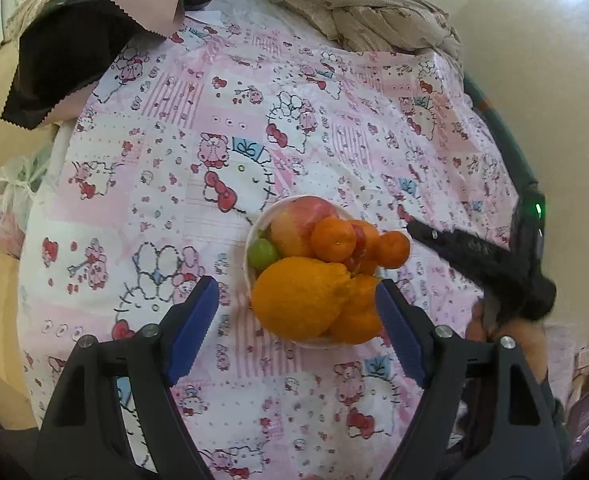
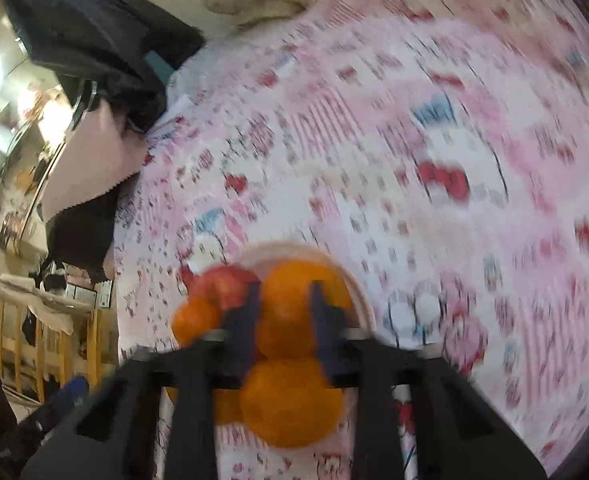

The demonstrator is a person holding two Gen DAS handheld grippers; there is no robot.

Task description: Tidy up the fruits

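Note:
A white bowl (image 1: 250, 276) sits on the pink Hello Kitty cloth, piled with a big bumpy orange (image 1: 300, 296), a red-yellow apple (image 1: 296, 222), several mandarins (image 1: 332, 239) and a green grape (image 1: 262, 253). My left gripper (image 1: 296, 312) is open, its blue pads either side of the bowl's near edge. My right gripper (image 1: 418, 232) reaches in from the right beside a mandarin (image 1: 392, 249) at the bowl's rim. In the blurred right wrist view the right gripper (image 2: 284, 308) is over the bowl (image 2: 364, 300) with a mandarin (image 2: 294, 304) between its fingers; contact is unclear.
A black and pink fabric piece (image 1: 66, 40) lies at the far left of the cloth, a bunched beige cloth (image 1: 374, 12) at the far right. A white plastic bag (image 1: 10, 192) sits off the left edge. A wooden rail (image 2: 34, 340) shows at left.

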